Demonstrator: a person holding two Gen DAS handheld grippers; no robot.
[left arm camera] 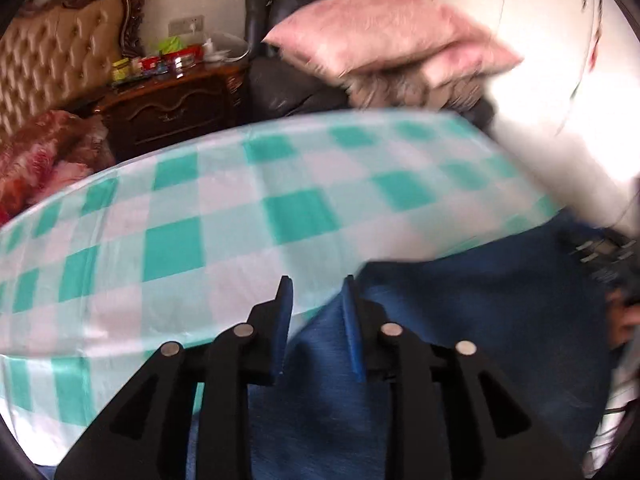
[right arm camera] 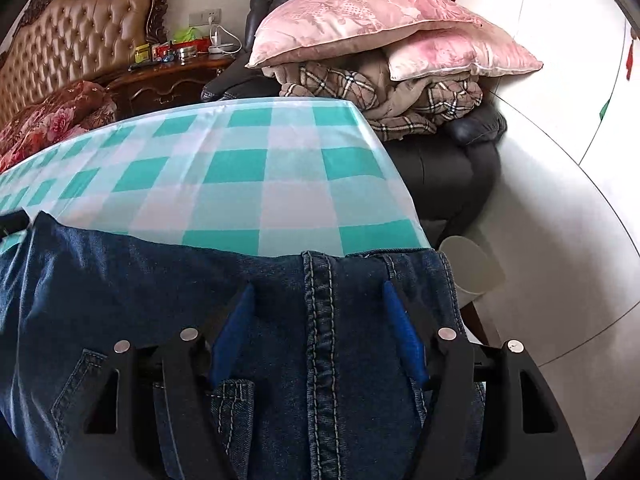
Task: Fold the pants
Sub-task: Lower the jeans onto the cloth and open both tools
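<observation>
- Your left gripper (left arm camera: 316, 284) is over the jeans' (left arm camera: 460, 320) left edge, jaws a little apart with nothing visibly pinched; close without sinking into the denim and you will likely catch one layer or nothing.
- That view is blurred, so the pants' edge against the checked tablecloth (left arm camera: 224, 208) is hard to judge; a misplaced grip would skew the fold.
- Your right gripper (right arm camera: 318, 290) stands wide open, straddling the stitched seam (right arm camera: 320, 320), holding nothing.
- The jeans (right arm camera: 140, 280) lie flat on the tablecloth's (right arm camera: 240, 168) near side, running to its right edge; tugging there could drag them off.
</observation>
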